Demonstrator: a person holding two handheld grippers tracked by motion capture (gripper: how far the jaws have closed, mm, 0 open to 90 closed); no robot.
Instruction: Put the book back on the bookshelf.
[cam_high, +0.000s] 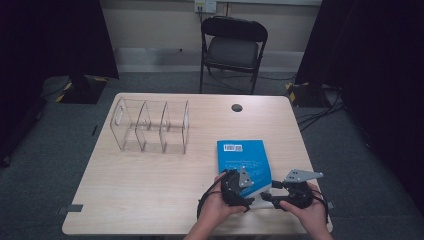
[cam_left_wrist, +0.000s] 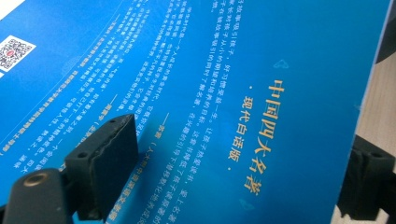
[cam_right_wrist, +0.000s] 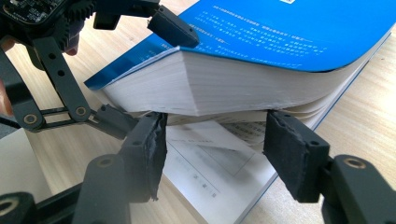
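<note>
Book: blue book (cam_high: 243, 159) lies lengthwise ahead of both grippers, near corner lifted.
Left gripper (cam_high: 234, 186): jaws clamp that corner.
Right gripper (cam_right_wrist: 212, 147): wide open, empty, facing the page edges.

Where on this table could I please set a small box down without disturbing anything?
The near-left stretch of the table, below the clear divider rack and left of the blue book, is bare wood. The far-right corner beyond the book is free too. It is crowded at the near right, where both grippers work the book.
</note>
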